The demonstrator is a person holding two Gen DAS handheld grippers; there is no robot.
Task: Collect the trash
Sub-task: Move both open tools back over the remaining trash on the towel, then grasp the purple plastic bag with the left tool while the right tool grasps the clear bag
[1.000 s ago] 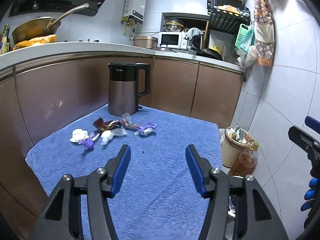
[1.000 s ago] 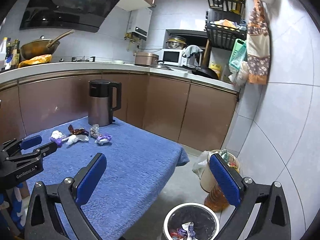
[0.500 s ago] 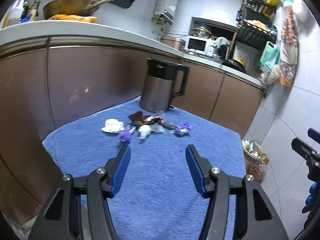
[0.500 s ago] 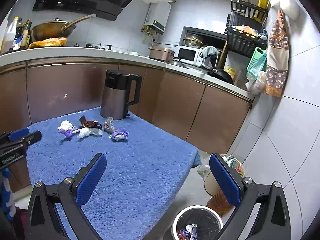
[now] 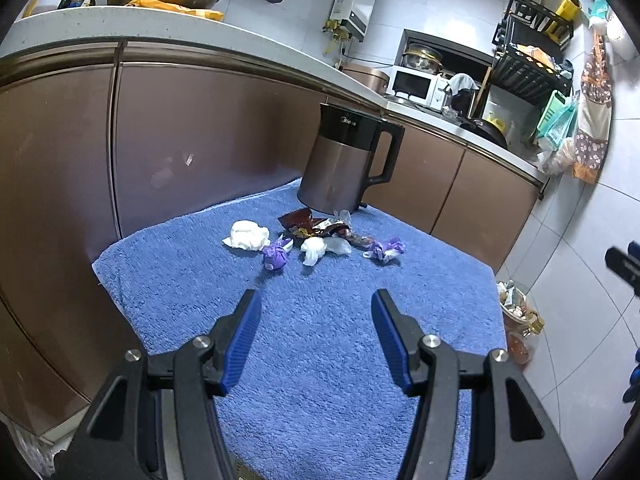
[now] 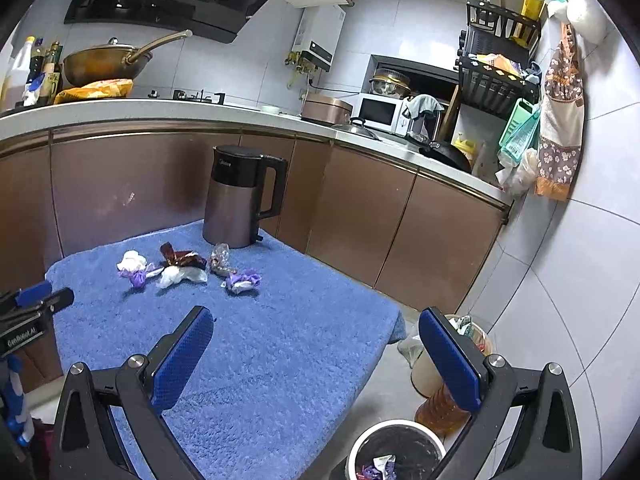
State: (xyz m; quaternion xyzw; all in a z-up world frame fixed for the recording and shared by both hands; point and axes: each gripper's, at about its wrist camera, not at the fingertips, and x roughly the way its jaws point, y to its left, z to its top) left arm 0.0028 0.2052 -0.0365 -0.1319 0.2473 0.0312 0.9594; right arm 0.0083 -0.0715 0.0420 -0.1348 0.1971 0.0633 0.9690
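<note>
Several pieces of trash lie on a blue towel-covered table (image 5: pixel 320 340): a white crumpled tissue (image 5: pixel 247 234), a purple wrapper (image 5: pixel 275 256), a brown wrapper (image 5: pixel 304 224), a clear wrapper (image 5: pixel 324 247) and a second purple wrapper (image 5: pixel 385 249). My left gripper (image 5: pixel 316 312) is open and empty, a short way in front of the trash. My right gripper (image 6: pixel 316 340) is open and empty, above the table's right edge. The trash also shows in the right wrist view (image 6: pixel 240 280). A white bin (image 6: pixel 394 450) with wrappers inside stands on the floor below my right gripper.
A dark electric kettle (image 5: pixel 348 164) stands just behind the trash. Brown cabinets (image 5: pixel 160 140) wall the far and left sides of the table. A full basket (image 5: pixel 516 308) and an oil bottle (image 6: pixel 440 408) stand on the floor at the right.
My left gripper has moved closer to the trash pile and lower. My right gripper has moved left toward the table. Both stay open.
</note>
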